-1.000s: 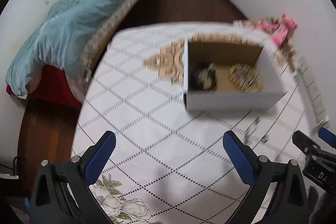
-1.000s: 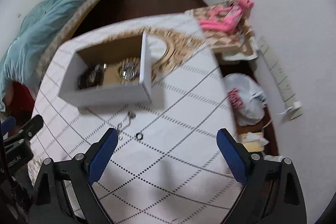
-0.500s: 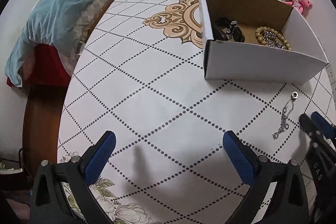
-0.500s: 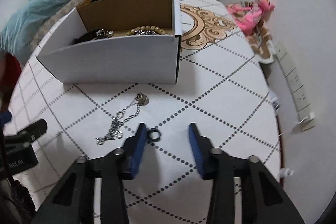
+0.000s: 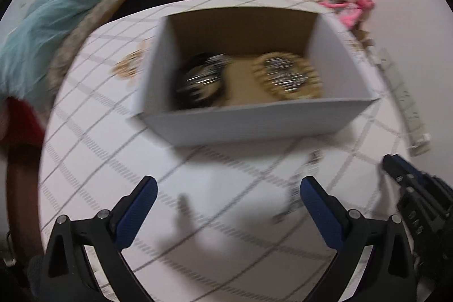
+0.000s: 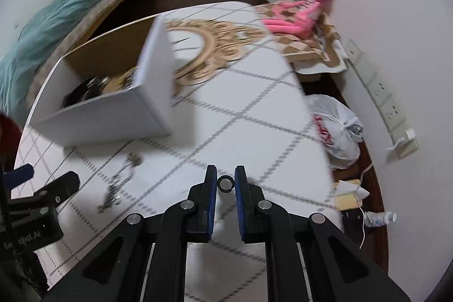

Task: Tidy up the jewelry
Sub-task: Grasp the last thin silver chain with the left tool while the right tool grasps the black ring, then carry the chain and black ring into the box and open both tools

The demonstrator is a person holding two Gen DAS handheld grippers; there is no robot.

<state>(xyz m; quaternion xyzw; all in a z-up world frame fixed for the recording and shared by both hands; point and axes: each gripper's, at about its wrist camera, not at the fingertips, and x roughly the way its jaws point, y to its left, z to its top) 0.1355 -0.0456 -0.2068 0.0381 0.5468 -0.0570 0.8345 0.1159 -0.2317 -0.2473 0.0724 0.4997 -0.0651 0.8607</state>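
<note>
Right gripper: jaws nearly together, pinching a small dark ring between the blue pads at the fingertips. The gripper points steeply down at the worktop, a white surface with a dotted diamond grid.

Left gripper: jaws spread wide, nothing between them, poised above the bare worktop.

Silver chain: lies loose on the worktop, just left of the right gripper and close beside the right finger of the left gripper, though blurred in that view.

White box: stands open-topped ahead of both grippers, beyond the chain. Inside lie a beaded bracelet around silvery pieces and, to its left, a dark item with metallic glints; blur hides details.
</note>
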